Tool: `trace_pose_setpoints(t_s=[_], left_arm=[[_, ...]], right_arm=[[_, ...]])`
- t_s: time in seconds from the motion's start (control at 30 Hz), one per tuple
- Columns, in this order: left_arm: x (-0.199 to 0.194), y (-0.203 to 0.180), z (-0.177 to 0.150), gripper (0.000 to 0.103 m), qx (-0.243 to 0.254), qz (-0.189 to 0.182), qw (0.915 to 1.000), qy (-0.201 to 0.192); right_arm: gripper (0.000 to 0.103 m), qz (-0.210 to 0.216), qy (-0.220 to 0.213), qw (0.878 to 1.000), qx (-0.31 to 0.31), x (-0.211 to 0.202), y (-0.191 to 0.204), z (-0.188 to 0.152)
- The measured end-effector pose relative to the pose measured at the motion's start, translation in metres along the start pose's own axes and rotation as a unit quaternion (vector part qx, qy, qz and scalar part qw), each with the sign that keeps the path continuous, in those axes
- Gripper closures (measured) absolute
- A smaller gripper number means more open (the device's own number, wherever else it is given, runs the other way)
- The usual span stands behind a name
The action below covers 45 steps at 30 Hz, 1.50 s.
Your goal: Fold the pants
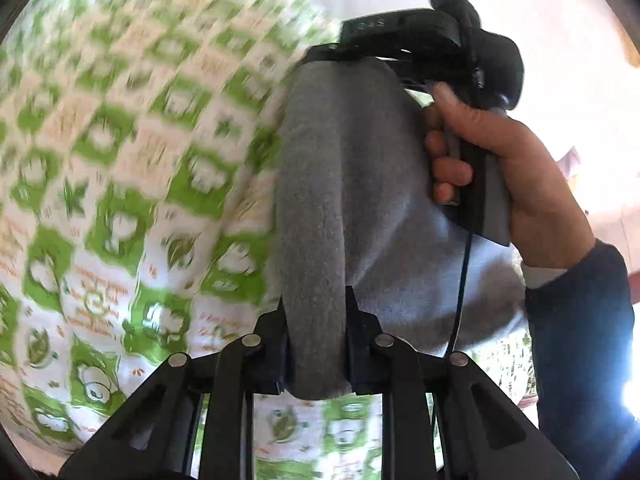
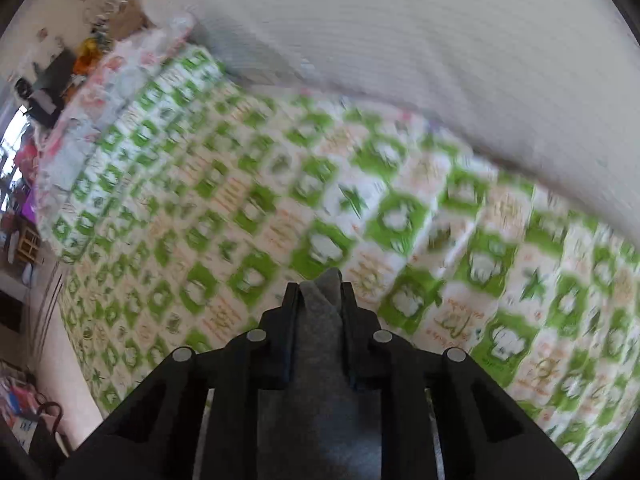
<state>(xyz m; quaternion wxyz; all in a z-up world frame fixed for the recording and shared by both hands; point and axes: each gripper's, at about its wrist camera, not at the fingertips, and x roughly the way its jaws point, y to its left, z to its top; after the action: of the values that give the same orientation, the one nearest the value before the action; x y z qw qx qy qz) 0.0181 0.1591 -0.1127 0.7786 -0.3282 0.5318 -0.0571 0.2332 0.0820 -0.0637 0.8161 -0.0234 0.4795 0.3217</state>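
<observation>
Slippage looked like the main risk. The left gripper [image 1: 316, 304] had its fingers drawn close on a thick rolled edge of the grey pants [image 1: 344, 168], which bulged out past the tips, so a bulky fleece fold like that could creep free if the hand pulled hard or fast. The right gripper [image 2: 319, 292] had its fingers closed on a narrow peak of the same grey cloth [image 2: 320, 344], with only a small tip poking beyond them; that shallower bite seemed the likelier to let go. From the left wrist view, the person's right hand [image 1: 500, 176] held its tool just beside the far end of the pants, so the garment hung stretched between the 2 grips above the bedsheet [image 1: 120, 160] with its green and white print. Uneven pulling could have skewed the fold or dragged the sheet [image 2: 280, 216] into wrinkles beneath it. Both views were smeared, so I could not tell which part of the pants each gripper had hold of, waistband or hem.

No container was in use. Clutter sat far off beyond the bed [image 2: 60, 80], too small to make out.
</observation>
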Motion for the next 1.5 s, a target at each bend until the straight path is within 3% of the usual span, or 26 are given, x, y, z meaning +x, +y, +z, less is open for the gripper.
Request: trace_pose_setpoints(t_s=[0.1, 0.13, 0.17, 0.2, 0.3, 0.37, 0.53, 0.63, 0.7, 0.77, 0.93, 1.1, 1.27, 1.5], left_arm=[[-0.004, 0.012, 0.004, 0.073, -0.025, -0.023, 0.9993, 0.015], [-0.009, 0.014, 0.005, 0.062, -0.028, -0.019, 0.9993, 0.013], [-0.015, 0.015, 0.006, 0.051, -0.028, -0.002, 0.9996, 0.006], [-0.021, 0.016, 0.008, 0.049, -0.027, 0.007, 0.9996, -0.003], [-0.033, 0.018, 0.014, 0.046, -0.03, 0.006, 0.9993, -0.021], [-0.036, 0.018, 0.02, 0.042, -0.032, 0.004, 0.9992, -0.025], [-0.031, 0.011, 0.039, 0.042, -0.026, 0.015, 0.9992, -0.028], [-0.02, 0.002, 0.045, 0.042, -0.015, 0.025, 0.9993, -0.023], [-0.013, 0.003, 0.052, 0.042, -0.004, 0.038, 0.9991, -0.02], [-0.007, 0.002, 0.054, 0.042, 0.007, 0.044, 0.9989, -0.013], [0.009, -0.008, 0.059, 0.04, 0.042, 0.059, 0.9973, -0.003], [0.02, -0.012, 0.063, 0.033, 0.061, 0.062, 0.9962, 0.007], [0.024, -0.012, 0.063, 0.027, 0.059, 0.065, 0.9961, 0.013], [0.034, -0.014, 0.065, 0.026, 0.052, 0.057, 0.9969, 0.014]], right_arm=[[0.072, 0.011, 0.003, 0.999, 0.031, 0.011, -0.014, -0.007], [0.061, 0.005, -0.007, 0.999, 0.038, 0.005, -0.016, -0.007], [0.057, -0.005, -0.025, 0.999, 0.042, -0.008, -0.017, -0.007], [0.056, -0.005, -0.039, 0.998, 0.043, -0.021, -0.017, -0.008], [0.055, -0.006, -0.075, 0.996, 0.042, -0.061, -0.013, -0.015], [0.049, 0.007, -0.099, 0.994, 0.044, -0.09, -0.018, -0.027], [0.034, -0.006, -0.148, 0.987, 0.071, -0.157, -0.034, -0.093], [0.023, -0.058, -0.172, 0.98, 0.085, -0.178, -0.041, -0.135], [0.019, -0.109, -0.179, 0.973, 0.1, -0.185, -0.053, -0.168], [0.019, -0.126, -0.174, 0.969, 0.125, -0.185, -0.064, -0.189], [0.019, -0.094, -0.148, 0.966, 0.189, -0.173, -0.095, -0.223], [0.019, -0.036, -0.145, 0.963, 0.225, -0.157, -0.113, -0.232], [0.018, -0.01, -0.149, 0.958, 0.245, -0.15, -0.124, -0.242], [0.017, 0.049, -0.156, 0.951, 0.264, -0.146, -0.134, -0.252]])
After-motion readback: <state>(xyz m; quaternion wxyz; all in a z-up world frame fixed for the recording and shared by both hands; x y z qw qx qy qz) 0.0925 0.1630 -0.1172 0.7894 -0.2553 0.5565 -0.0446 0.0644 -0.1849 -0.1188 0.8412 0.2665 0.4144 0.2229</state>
